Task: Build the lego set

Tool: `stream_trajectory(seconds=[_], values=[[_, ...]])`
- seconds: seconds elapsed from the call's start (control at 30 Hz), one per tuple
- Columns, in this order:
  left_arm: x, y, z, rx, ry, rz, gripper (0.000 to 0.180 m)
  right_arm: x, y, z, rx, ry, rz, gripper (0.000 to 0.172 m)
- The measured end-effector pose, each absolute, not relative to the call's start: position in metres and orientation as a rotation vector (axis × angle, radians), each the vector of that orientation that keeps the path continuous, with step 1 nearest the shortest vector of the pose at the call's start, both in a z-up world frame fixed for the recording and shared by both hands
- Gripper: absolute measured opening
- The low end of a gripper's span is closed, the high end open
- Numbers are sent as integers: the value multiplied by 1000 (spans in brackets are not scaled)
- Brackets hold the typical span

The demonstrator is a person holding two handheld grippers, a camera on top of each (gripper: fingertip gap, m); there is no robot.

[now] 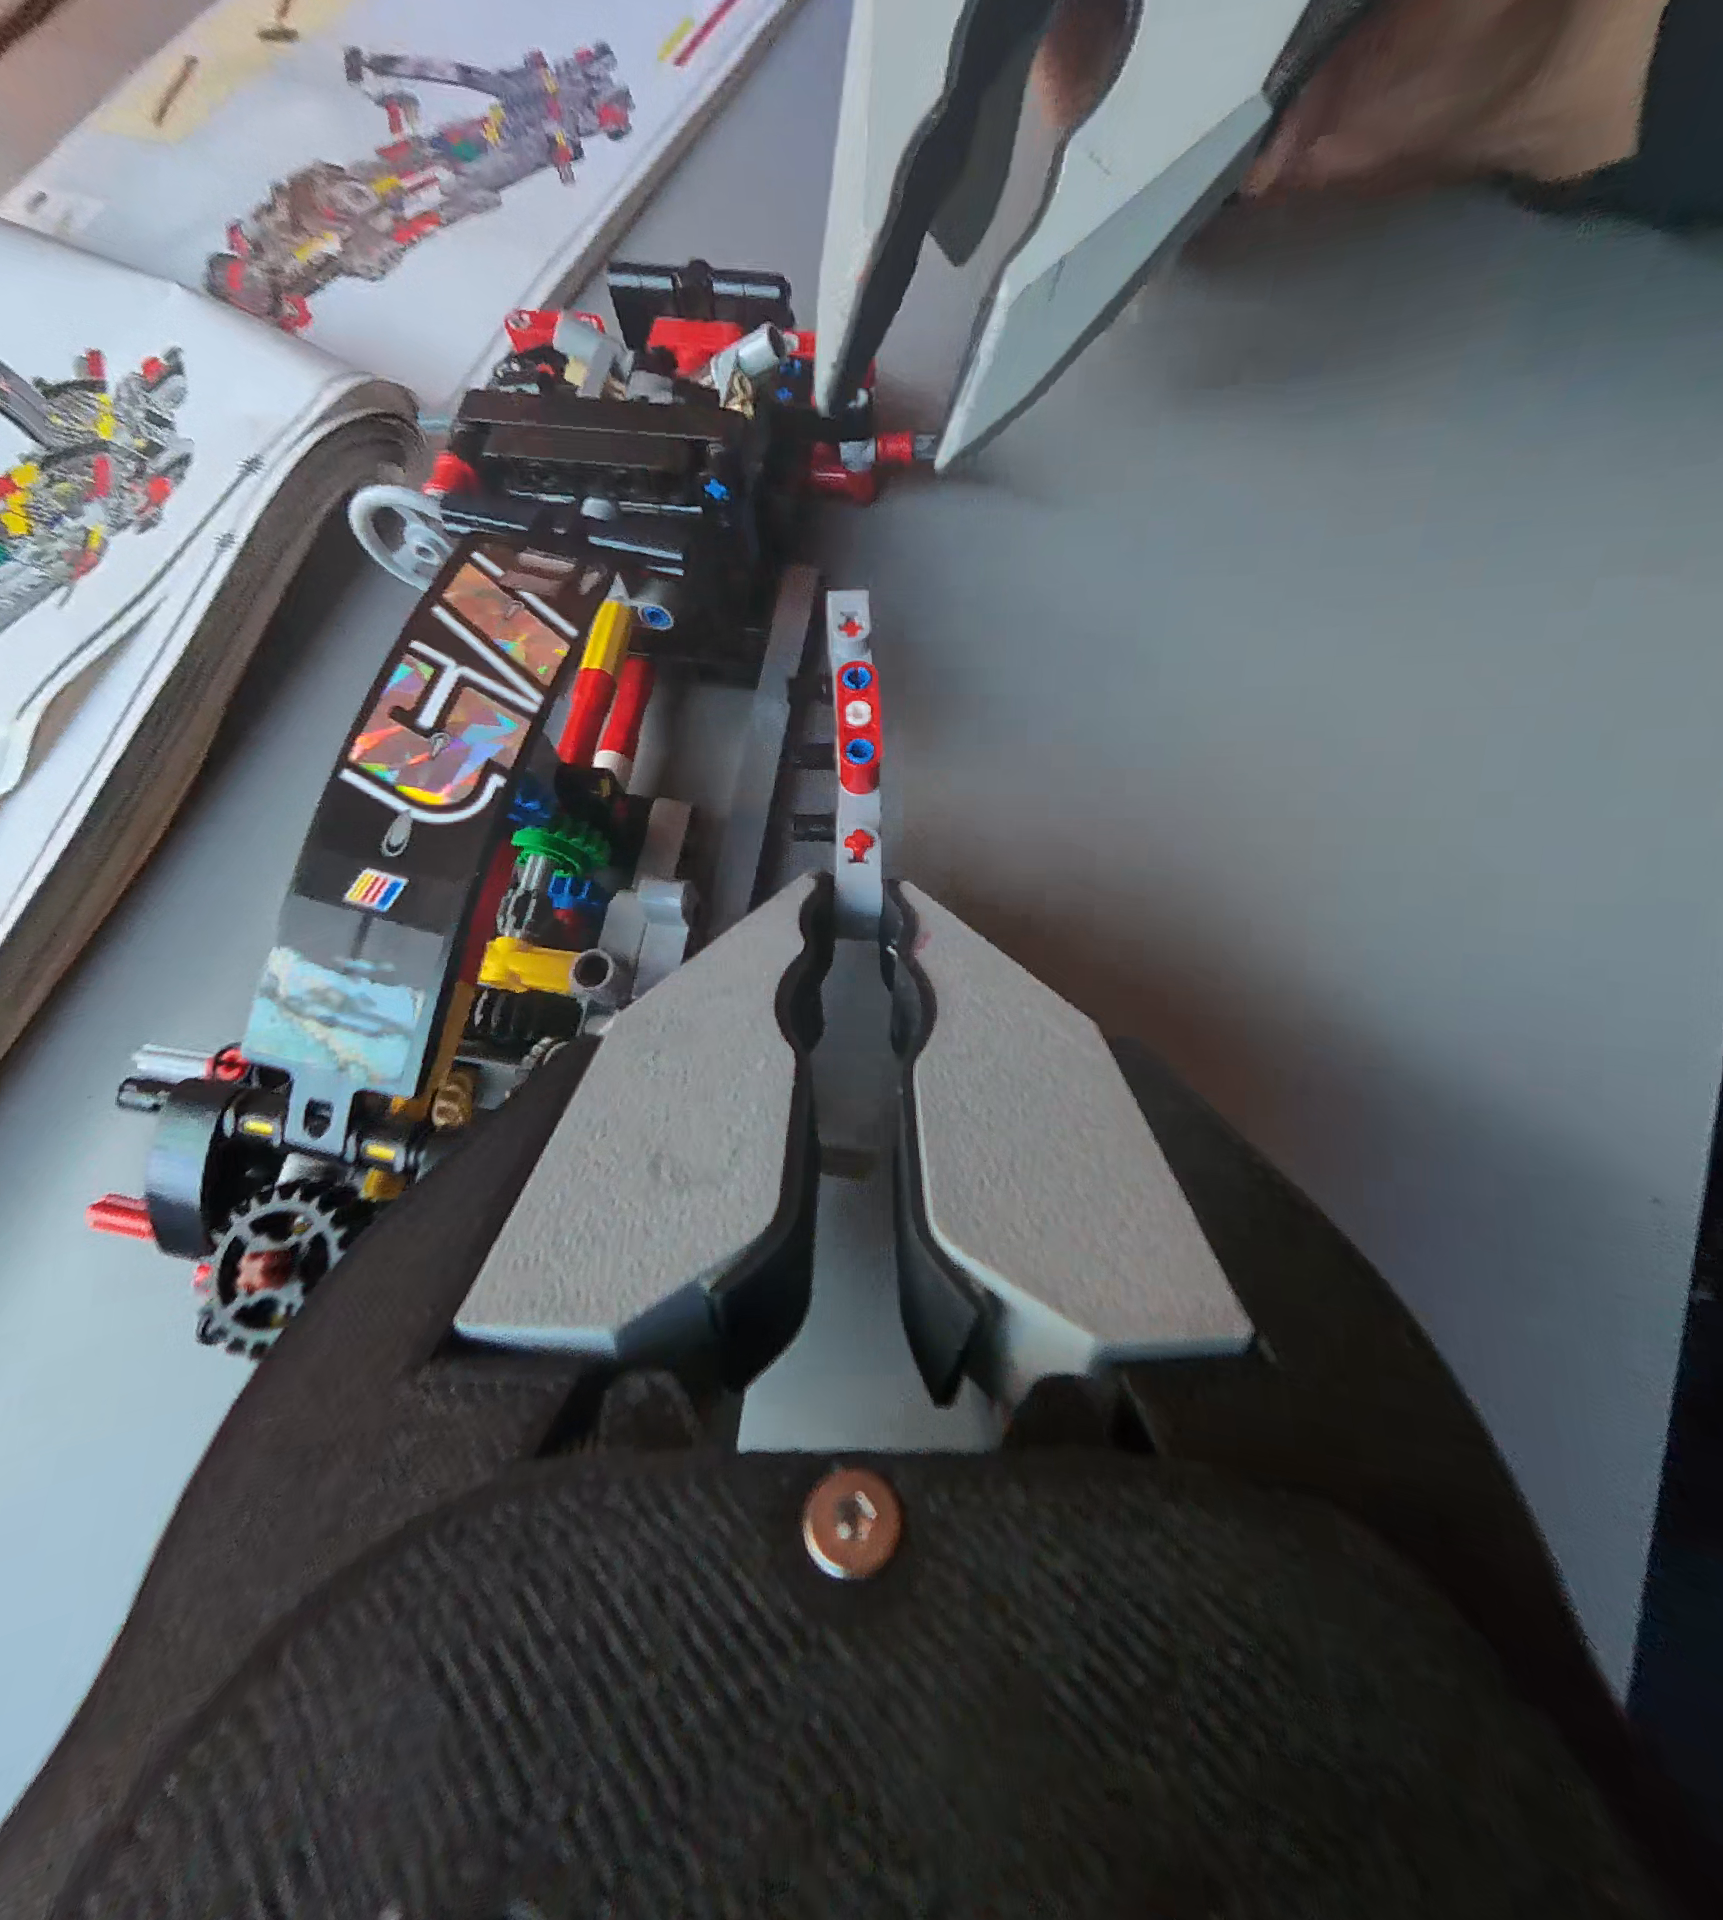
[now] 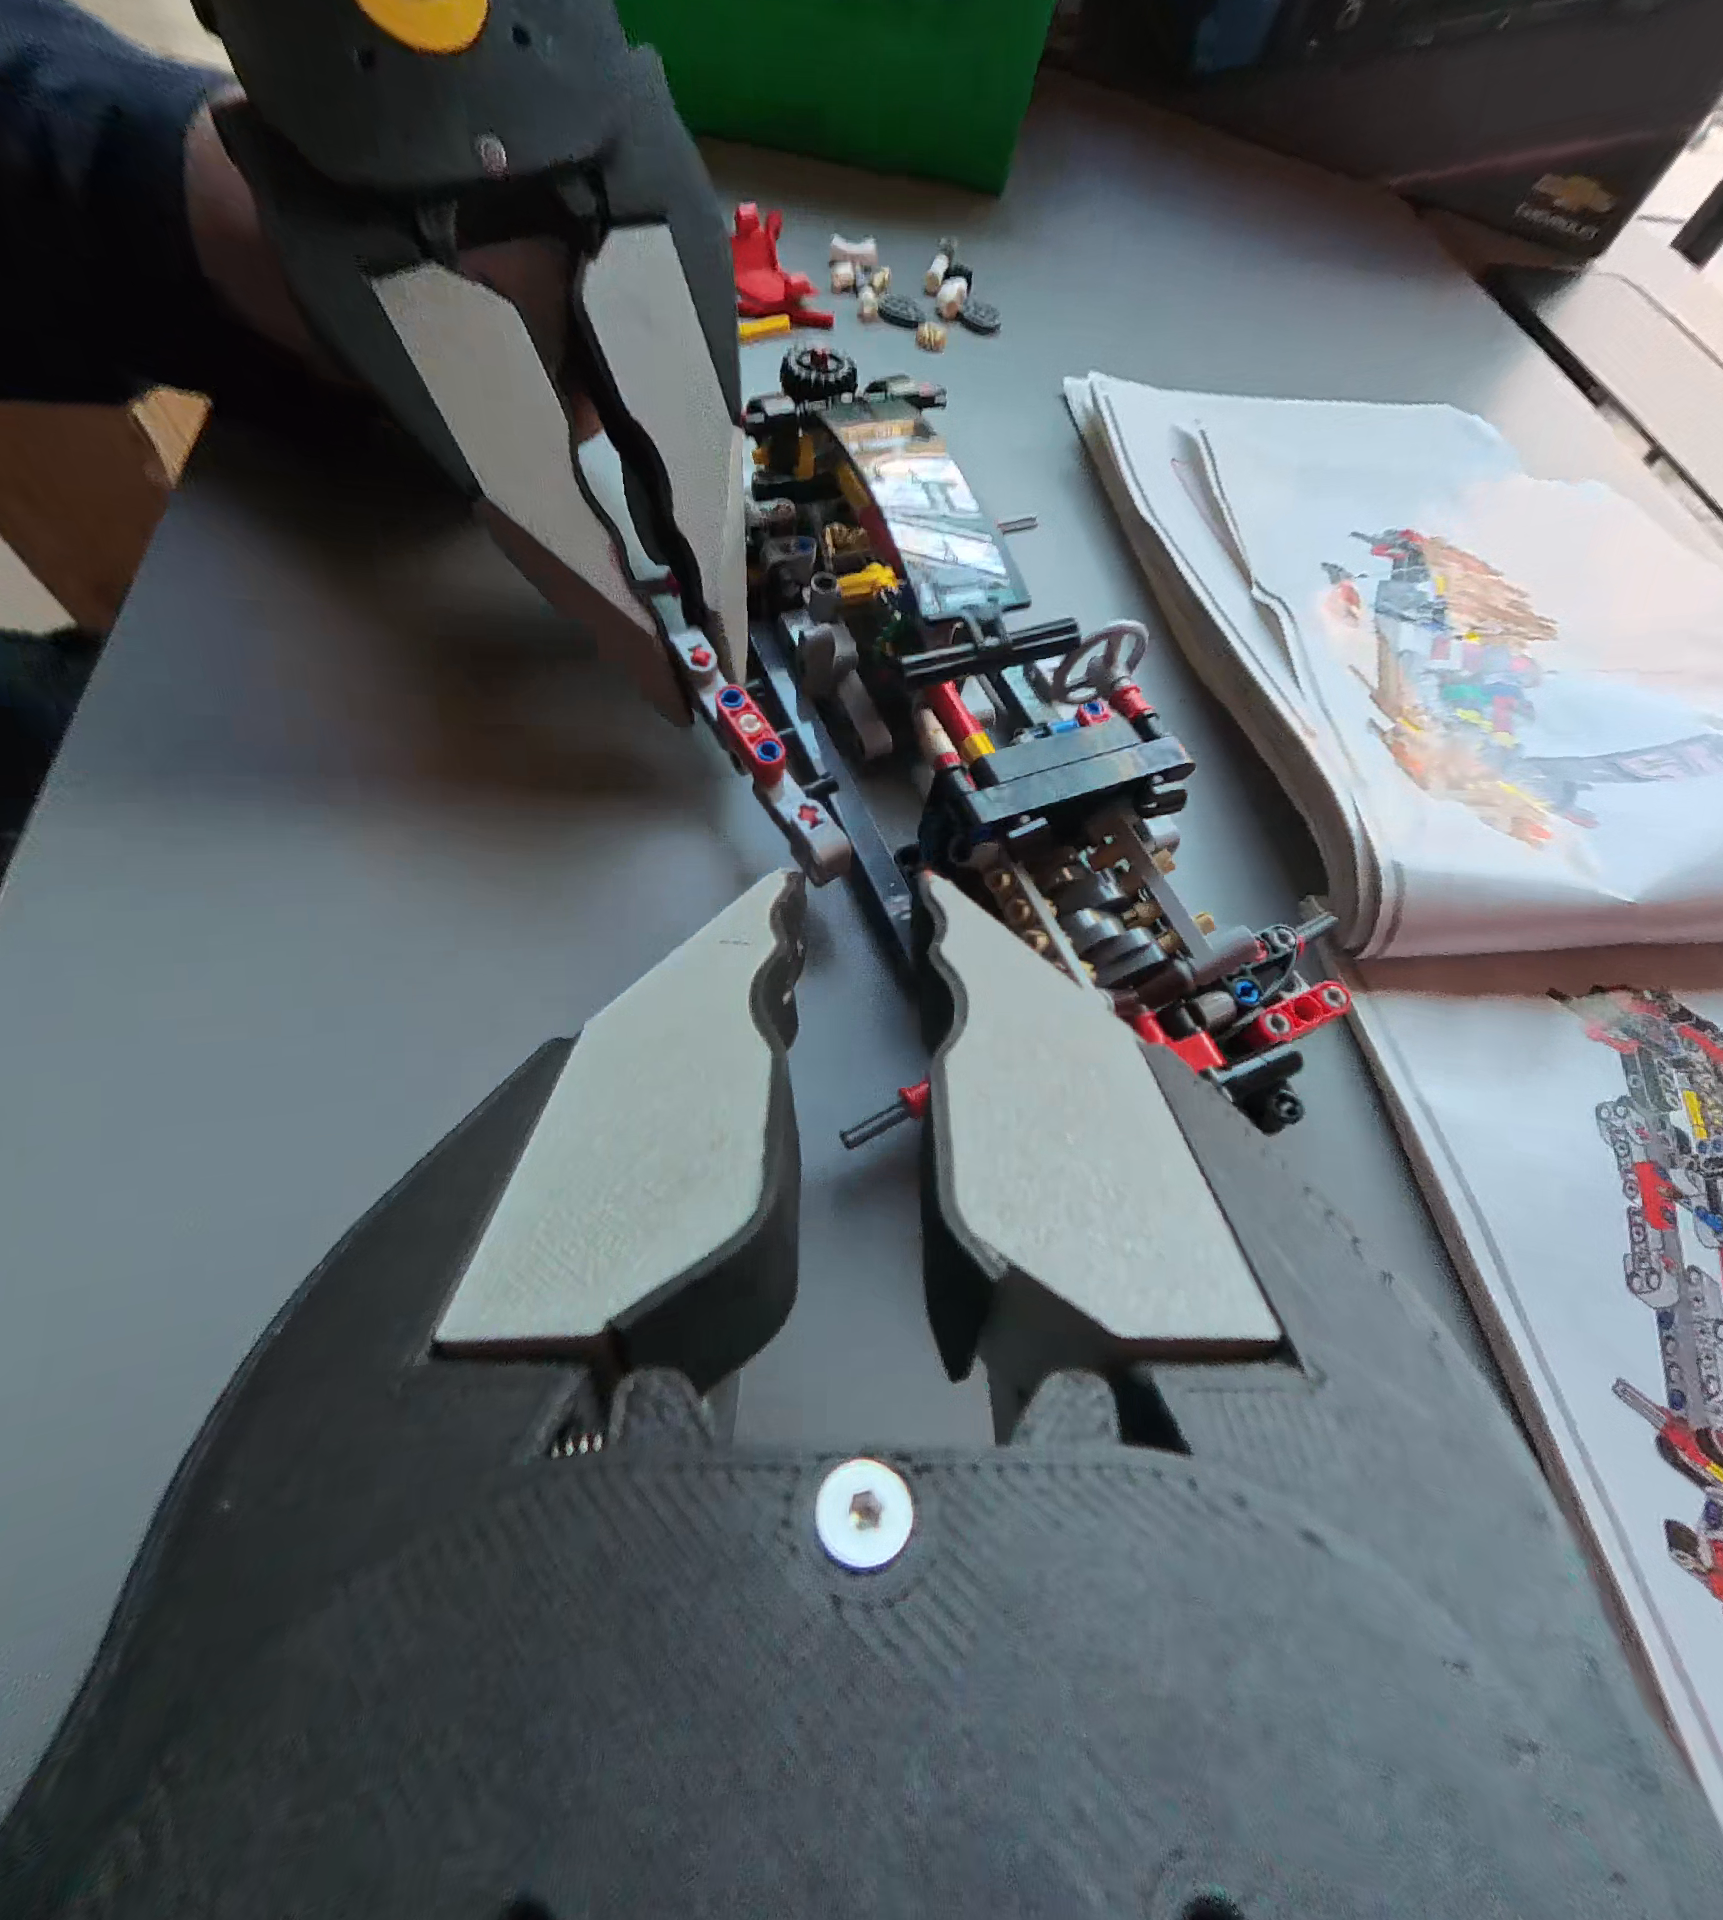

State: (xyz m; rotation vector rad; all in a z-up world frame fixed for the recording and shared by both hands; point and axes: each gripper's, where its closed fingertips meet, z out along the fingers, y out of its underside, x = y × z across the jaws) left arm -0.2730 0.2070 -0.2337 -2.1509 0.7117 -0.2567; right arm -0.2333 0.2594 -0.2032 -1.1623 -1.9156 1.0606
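The left gripper [image 1: 859, 899] jaws are pinching the grey beam [image 1: 858, 769]; it may be twisting loose. The right gripper [image 2: 862, 894] jaws are spread near the car frame [image 2: 1033, 769], maybe bumping it.

Black ribbed gripper bodies, grey wedge fingers [image 1: 670, 1122], silver screw [image 2: 863, 1512], dark sleeve [image 2: 26, 197]

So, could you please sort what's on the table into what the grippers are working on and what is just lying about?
In hand: left gripper clamping the grey beam; open right gripper beside the car chassis.

Lying about: instruction booklet, loose small parts, green box.
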Motion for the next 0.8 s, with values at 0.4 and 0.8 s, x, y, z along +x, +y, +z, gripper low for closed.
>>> stream_trajectory(seconds=[0.4,0.8], values=[[-266,210,-241,-2241,841,-149,6,-245,248,-238,-1074,-2151,618,24],[-263,215,-245,-2291,880,-119,6,-246,244,-233,-1086,-2170,655,25]])
